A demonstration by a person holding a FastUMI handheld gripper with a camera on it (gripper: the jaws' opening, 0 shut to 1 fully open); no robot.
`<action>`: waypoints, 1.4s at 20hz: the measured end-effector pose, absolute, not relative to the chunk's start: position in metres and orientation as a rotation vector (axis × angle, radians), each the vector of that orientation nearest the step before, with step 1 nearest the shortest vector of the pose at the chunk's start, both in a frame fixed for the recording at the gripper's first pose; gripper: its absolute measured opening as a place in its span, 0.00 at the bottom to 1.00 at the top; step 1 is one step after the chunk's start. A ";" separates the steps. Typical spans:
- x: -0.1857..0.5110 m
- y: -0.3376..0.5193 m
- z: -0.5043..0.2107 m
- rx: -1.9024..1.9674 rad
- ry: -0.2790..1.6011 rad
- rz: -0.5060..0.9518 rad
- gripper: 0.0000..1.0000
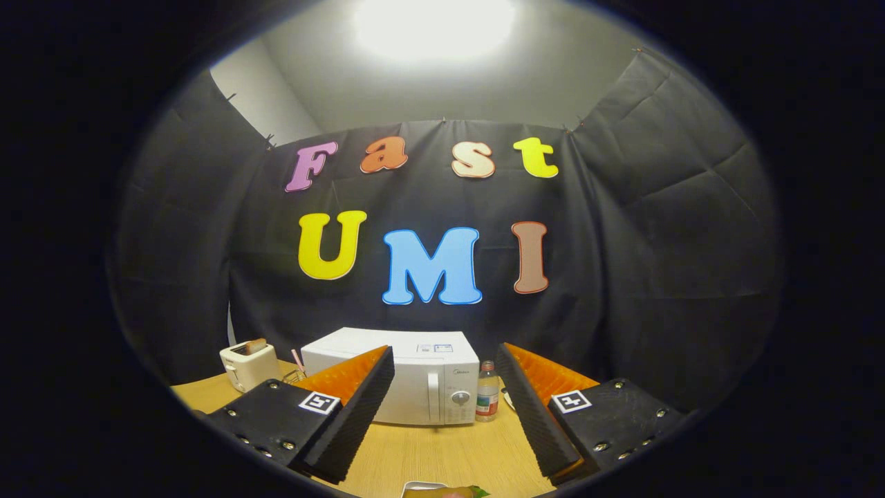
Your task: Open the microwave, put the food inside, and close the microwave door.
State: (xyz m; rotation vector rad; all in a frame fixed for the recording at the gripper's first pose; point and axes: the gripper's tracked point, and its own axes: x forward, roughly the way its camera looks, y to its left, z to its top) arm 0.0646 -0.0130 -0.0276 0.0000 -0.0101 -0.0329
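A white microwave stands on the wooden table beyond my fingers, its door shut, with a vertical handle and a round knob on its right side. My gripper is open, held above the table some way short of the microwave, with nothing between the fingers. Just below and in front of the fingers lies a white plate with food on it, only its far edge in sight.
A white toaster holding a slice of bread stands left of the microwave. A small clear bottle stands right beside the microwave. A thin wire item lies between toaster and microwave.
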 end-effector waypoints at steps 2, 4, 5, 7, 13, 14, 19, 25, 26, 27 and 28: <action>0.085 -0.013 -0.044 0.001 0.013 -0.027 0.96; 0.109 -0.010 -0.065 0.004 0.048 -0.009 0.96; 0.123 -0.008 -0.077 0.000 0.070 0.002 0.96; 0.150 -0.007 -0.097 -0.015 0.108 0.013 0.96; 0.220 -0.005 -0.144 -0.006 0.195 0.036 0.96; 0.229 -0.005 -0.151 -0.006 0.210 0.043 0.96; 0.266 -0.008 -0.192 0.006 0.309 0.061 0.96; 0.290 -0.006 -0.242 0.010 0.434 0.084 0.90; 0.292 -0.007 -0.249 0.010 0.452 0.078 0.79; 0.295 -0.003 -0.253 0.021 0.466 0.091 0.70; 0.297 -0.003 -0.259 0.021 0.481 0.086 0.67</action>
